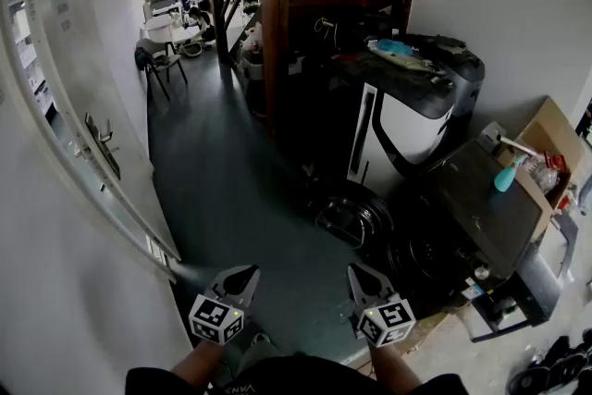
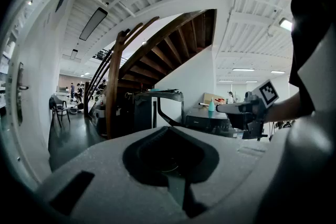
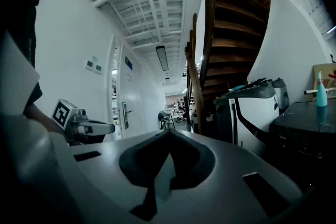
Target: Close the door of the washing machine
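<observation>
The left hand-held gripper (image 1: 242, 277) is hovering low over the dark floor (image 1: 231, 171), and the left gripper view is showing its jaws pressed together on nothing. To its right, the round dark glass door (image 1: 347, 219) of the black front-loading washing machine (image 1: 481, 203) is standing wide open, ahead of both grippers. Only the head view is showing this door. The right gripper view is showing just the machine's top, which is carrying a teal plastic bottle (image 3: 321, 91). The right hand-held gripper (image 1: 359, 277) is also pressed together and empty, pointing forward beside the left one.
</observation>
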The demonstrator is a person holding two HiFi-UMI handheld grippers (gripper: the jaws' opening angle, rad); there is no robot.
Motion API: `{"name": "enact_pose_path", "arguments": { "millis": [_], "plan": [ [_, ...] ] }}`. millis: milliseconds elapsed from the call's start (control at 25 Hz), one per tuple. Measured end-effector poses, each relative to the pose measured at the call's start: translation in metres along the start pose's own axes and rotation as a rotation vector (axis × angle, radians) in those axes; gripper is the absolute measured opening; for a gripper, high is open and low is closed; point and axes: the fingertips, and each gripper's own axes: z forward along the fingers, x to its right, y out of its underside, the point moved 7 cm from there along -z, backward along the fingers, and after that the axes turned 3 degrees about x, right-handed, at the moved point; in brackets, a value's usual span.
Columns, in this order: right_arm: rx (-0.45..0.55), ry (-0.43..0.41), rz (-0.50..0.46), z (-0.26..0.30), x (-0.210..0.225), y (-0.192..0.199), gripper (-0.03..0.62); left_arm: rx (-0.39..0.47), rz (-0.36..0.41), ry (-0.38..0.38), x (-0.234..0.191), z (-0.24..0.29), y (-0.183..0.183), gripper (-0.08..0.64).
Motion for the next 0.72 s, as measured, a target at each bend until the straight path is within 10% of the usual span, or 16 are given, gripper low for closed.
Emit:
{"name": "enact_pose_path", "arguments": {
  "millis": [320, 720],
  "plan": [
    [0.001, -0.071, 0.035, 0.019, 0.006, 0.005, 0.008, 0.016, 0.006, 0.036, 0.007, 0.025, 0.002, 0.009],
    [-0.077, 0.067, 0.063, 0.082, 0.037, 0.022, 0.216, -0.021, -0.034, 0.159, -0.047, 0.101, 0.013, 0.081]
  ]
}}
